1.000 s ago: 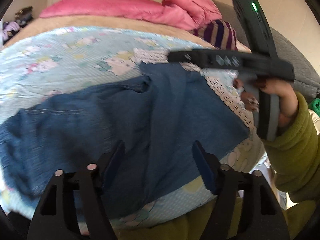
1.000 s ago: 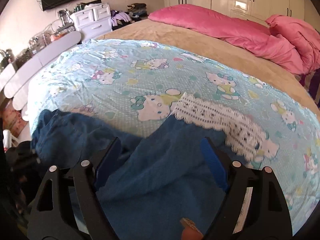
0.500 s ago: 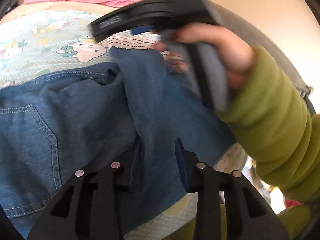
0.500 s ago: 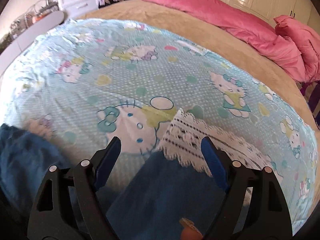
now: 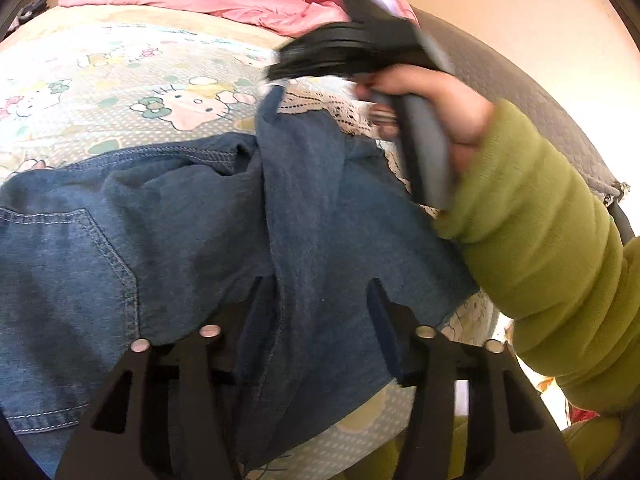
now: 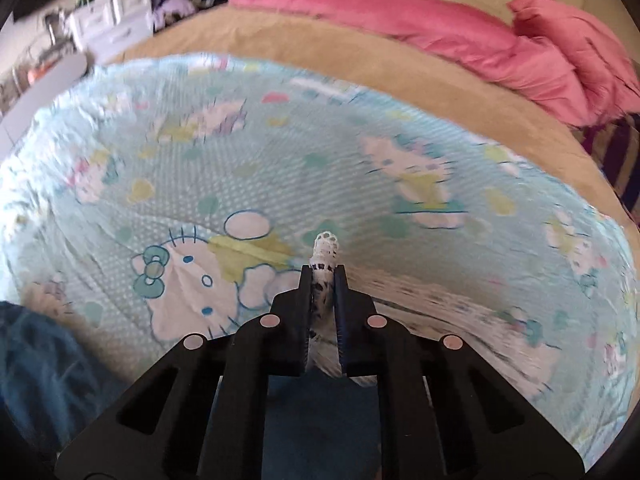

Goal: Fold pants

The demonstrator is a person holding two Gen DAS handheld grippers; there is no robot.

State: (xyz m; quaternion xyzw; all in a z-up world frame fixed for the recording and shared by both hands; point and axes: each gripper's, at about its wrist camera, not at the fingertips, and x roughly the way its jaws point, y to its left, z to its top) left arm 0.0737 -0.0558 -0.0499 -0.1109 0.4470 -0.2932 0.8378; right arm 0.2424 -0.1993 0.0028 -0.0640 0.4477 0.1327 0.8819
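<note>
Blue denim pants (image 5: 180, 232) lie spread on the cartoon-print bedsheet (image 5: 100, 80), a back pocket at the left and a white lace hem (image 5: 316, 102) at the far end of one leg. My left gripper (image 5: 316, 292) straddles a raised fold of denim near the bed's front edge; its jaws are opening, with the fold loose between them. A hand in a green sleeve (image 5: 540, 220) holds my right gripper (image 5: 274, 80) at the leg's far end. In the right wrist view my right gripper (image 6: 324, 272) is shut on the lace hem (image 6: 326, 244), with denim (image 6: 320, 420) below it.
A pink duvet (image 6: 440, 36) and a tan blanket (image 6: 320, 64) cover the far side of the bed. White drawers (image 6: 116, 12) stand at the far left, and a striped cloth (image 6: 616, 152) lies at the right edge. A grey padded surface (image 5: 500, 80) borders the bed's right side.
My right gripper has moved along the leg to its hem and shut on the lace. My left gripper narrowed around the denim fold, then widened again.
</note>
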